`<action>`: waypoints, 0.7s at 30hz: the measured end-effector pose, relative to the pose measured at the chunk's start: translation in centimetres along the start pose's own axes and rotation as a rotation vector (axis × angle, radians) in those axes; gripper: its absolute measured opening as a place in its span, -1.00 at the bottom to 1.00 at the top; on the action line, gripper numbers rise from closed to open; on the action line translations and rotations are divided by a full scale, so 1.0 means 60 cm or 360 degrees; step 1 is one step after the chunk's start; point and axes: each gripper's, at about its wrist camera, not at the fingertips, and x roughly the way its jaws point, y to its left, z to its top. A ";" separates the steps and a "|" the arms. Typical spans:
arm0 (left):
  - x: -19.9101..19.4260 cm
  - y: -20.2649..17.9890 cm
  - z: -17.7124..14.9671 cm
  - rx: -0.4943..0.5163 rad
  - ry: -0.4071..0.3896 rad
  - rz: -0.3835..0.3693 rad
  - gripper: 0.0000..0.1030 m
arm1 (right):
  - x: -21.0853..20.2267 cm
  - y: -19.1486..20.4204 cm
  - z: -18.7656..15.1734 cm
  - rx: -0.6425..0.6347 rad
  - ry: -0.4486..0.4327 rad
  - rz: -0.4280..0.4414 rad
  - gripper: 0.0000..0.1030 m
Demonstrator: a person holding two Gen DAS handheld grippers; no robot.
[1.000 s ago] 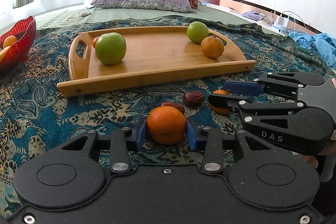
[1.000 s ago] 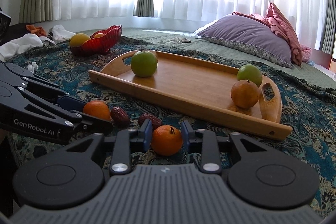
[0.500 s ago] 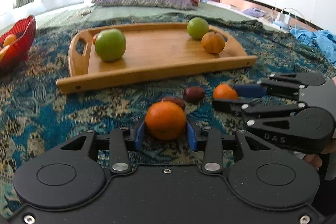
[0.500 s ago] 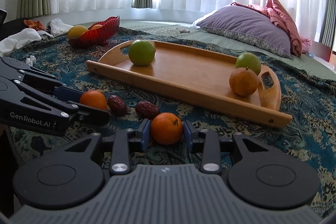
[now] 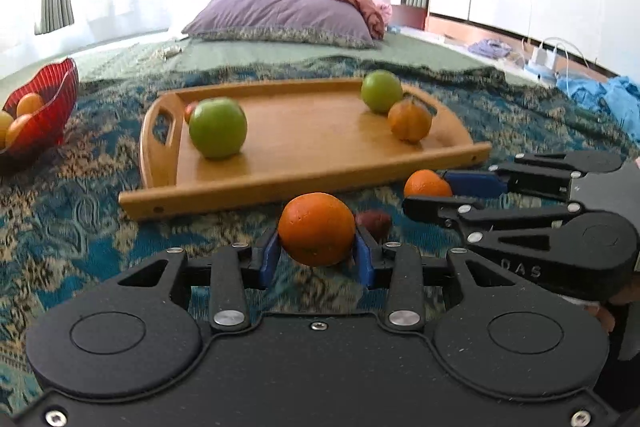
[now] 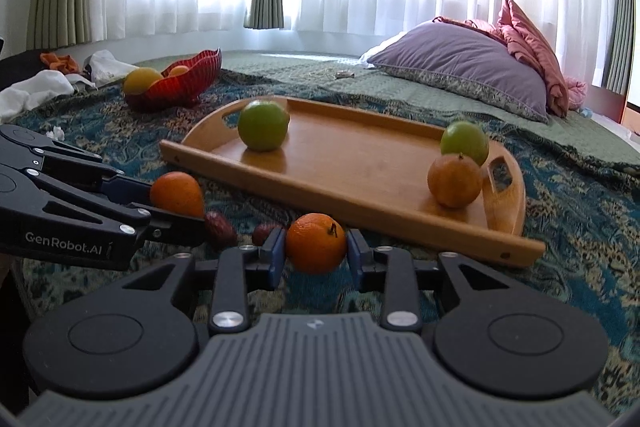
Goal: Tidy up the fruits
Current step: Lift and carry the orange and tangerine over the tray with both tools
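- Left gripper [image 5: 316, 255]: jaws clamped on an orange [image 5: 316, 229], held just above the bedspread [image 5: 72, 211].
- Right gripper [image 6: 316, 255]: jaws clamped on a mandarin [image 6: 316, 242], in front of the tray [image 6: 360, 163].

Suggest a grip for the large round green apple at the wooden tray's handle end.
Grip the large round green apple at its widest middle, probably coming down from above. It is round and sits free on the wooden tray, top exposed, while the tray's near rim and handle wall beside it would crowd a level approach.
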 end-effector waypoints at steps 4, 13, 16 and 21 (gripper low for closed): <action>0.010 0.002 0.030 -0.0014 -0.0024 0.0005 -0.29 | 0.008 -0.008 0.019 0.0023 -0.0020 -0.0019 -0.27; 0.070 0.023 0.118 -0.0123 -0.0035 -0.0013 -0.29 | 0.052 -0.050 0.079 0.0121 -0.0012 -0.0090 -0.27; 0.107 0.035 0.147 -0.0179 0.0004 -0.0022 -0.29 | 0.076 -0.073 0.100 0.0176 0.0015 -0.0107 -0.27; 0.167 0.048 0.187 -0.0204 0.0056 -0.0008 -0.29 | 0.122 -0.108 0.123 0.0265 0.0084 -0.0134 -0.27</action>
